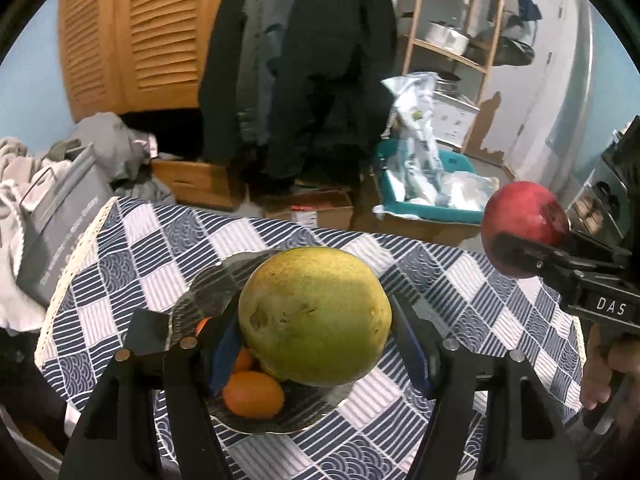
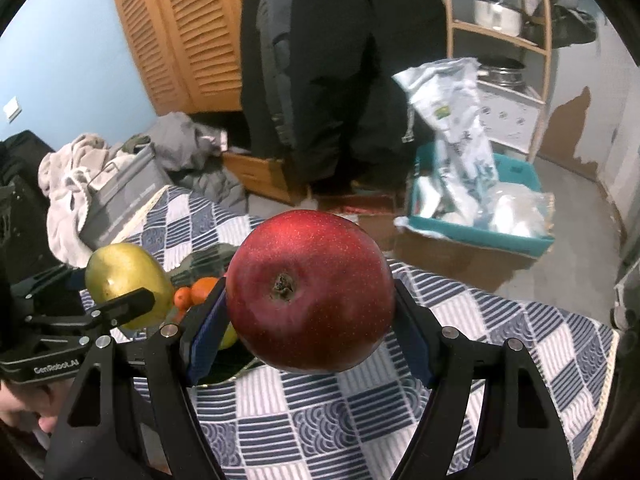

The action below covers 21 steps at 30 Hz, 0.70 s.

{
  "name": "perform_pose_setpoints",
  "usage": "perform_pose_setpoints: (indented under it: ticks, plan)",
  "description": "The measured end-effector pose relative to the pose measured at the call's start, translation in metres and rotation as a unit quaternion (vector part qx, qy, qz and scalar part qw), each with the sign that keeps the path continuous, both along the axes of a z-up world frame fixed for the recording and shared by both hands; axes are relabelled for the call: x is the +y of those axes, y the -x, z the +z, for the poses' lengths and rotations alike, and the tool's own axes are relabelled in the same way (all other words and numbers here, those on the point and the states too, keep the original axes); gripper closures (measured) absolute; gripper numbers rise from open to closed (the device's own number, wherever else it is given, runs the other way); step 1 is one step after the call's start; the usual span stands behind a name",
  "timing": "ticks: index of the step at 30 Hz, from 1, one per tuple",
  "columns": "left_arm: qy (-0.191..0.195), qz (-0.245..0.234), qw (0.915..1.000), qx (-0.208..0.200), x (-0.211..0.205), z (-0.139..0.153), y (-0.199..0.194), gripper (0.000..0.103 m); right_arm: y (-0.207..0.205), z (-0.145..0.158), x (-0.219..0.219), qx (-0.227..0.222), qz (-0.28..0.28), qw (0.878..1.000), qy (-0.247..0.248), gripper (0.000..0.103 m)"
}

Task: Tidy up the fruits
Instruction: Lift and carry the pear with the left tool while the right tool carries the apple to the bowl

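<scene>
Left gripper (image 1: pixel 316 340): my tongs tilt downward, clamped on the large yellow-green round fruit (image 1: pixel 315 316), above the dark shiny plate (image 1: pixel 208 288).
Right gripper (image 2: pixel 310 332): tilted downward, clamped on the dark red apple (image 2: pixel 310 296), right of the plate.
Plate contents: small orange citrus fruits (image 1: pixel 253 394) beneath the green fruit.
Surface: blue-and-white checked tablecloth (image 1: pixel 460 296).
Far side: teal bin (image 2: pixel 516 240), hanging dark coats (image 1: pixel 320 60).

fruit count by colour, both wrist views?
Yellow-green: 1, pear-like fruit in the left gripper
Red: 1, apple in the right gripper
Orange: at least 3, small citrus on the plate; others may be hidden
Total: at least 5
</scene>
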<state>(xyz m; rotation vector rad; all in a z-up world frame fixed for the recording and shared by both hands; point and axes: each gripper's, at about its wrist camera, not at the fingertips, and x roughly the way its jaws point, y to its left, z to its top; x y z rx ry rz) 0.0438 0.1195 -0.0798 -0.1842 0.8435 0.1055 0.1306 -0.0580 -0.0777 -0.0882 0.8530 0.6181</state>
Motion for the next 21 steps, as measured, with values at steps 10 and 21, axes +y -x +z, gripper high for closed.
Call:
perform_pose_setpoints:
  ticks: [10,21]
  plan:
    - [0.006,0.036,0.9991,0.019,0.037,-0.021,0.001,0.032,-0.006,-0.025,0.045,0.029,0.038,0.999,0.013,0.027]
    - [0.018,0.066,0.996,0.057,0.067,-0.056,0.001,0.032,-0.007,-0.069,0.087,0.066,0.074,0.994,0.041,0.027]
